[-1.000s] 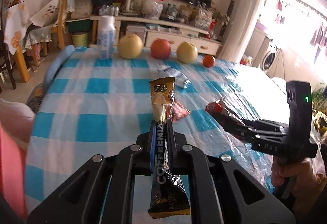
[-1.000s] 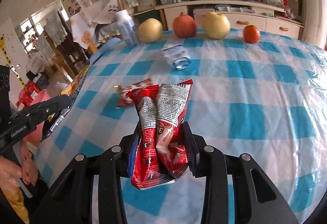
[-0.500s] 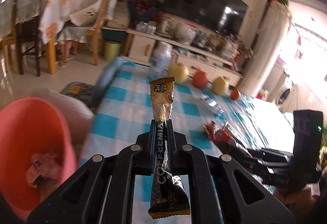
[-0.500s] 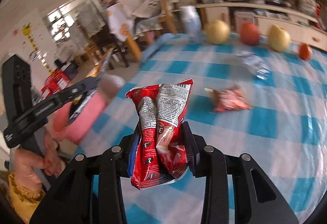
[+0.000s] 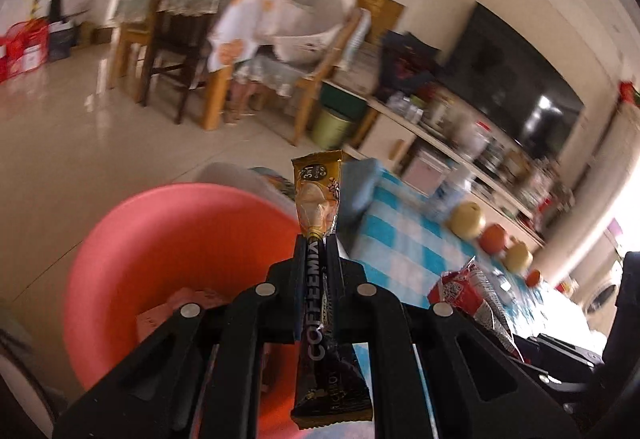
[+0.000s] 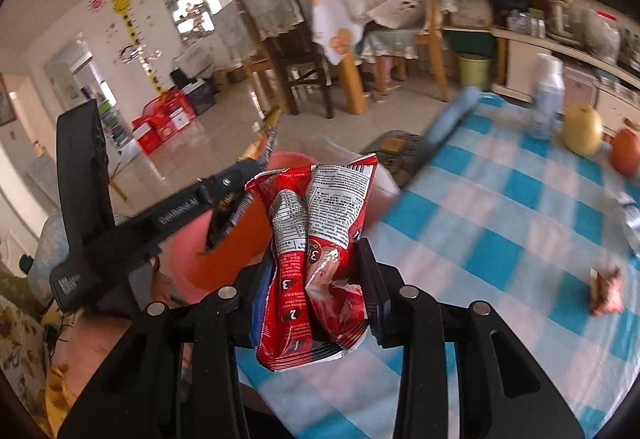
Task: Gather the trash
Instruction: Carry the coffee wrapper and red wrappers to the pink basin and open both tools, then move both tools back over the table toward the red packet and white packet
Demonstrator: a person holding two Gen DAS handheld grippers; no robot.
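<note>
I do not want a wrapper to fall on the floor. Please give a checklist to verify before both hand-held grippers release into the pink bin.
1. Left hand-held gripper clamps the coffee sachet: ok.
2. Right hand-held gripper clamps the red wrapper: ok.
3. Sachet over the pink bin opening: cannot tell; the bin lies below and ahead.
4. Red wrapper over the bin: not ok; checked tablecloth lies under it.
5. Bin has room: ok, little trash inside.
6. Table cleared: not ok; a small wrapper remains.
</note>
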